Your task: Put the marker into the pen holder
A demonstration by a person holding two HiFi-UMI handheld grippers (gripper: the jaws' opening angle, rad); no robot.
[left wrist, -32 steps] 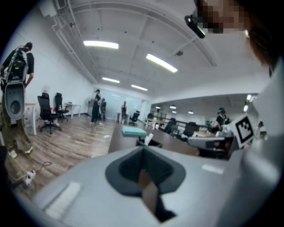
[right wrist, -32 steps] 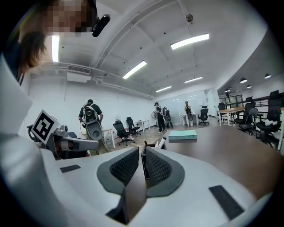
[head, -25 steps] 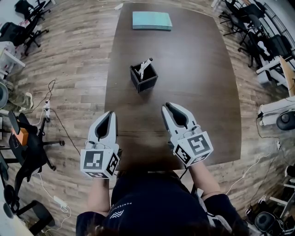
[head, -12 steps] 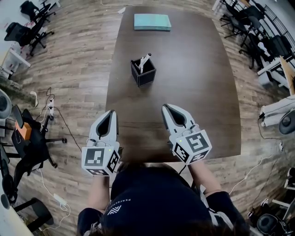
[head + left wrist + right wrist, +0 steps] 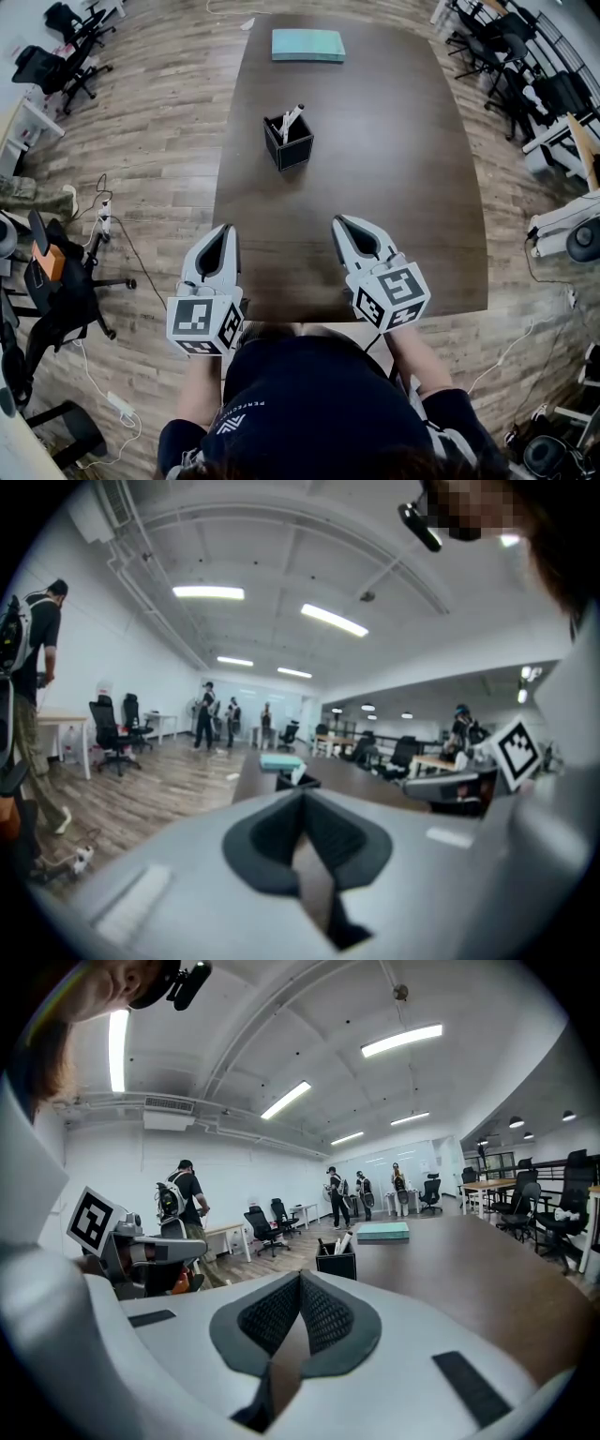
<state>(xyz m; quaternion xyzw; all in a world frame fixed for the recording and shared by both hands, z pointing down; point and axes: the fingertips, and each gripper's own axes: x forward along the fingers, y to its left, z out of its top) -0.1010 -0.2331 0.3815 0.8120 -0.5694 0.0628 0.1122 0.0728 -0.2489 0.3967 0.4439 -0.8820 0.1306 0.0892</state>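
Dark tabletop (image 5: 394, 187) bears one pen holder (image 5: 289, 148) holding one white marker (image 5: 292, 120); both left gripper (image 5: 224, 229) and right gripper (image 5: 338, 221) jaws are closed, empty.

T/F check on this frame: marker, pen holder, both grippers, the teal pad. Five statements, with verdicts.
1. The marker stands in the pen holder. True.
2. The right gripper is shut on the marker. False: its jaws are together with nothing between them.
3. The left gripper has its jaws together. True.
4. The teal pad lies between the grippers and the holder. False: it lies at the far end of the table, beyond the holder.
5. Both grippers are at the table's near end, apart from the holder. True.
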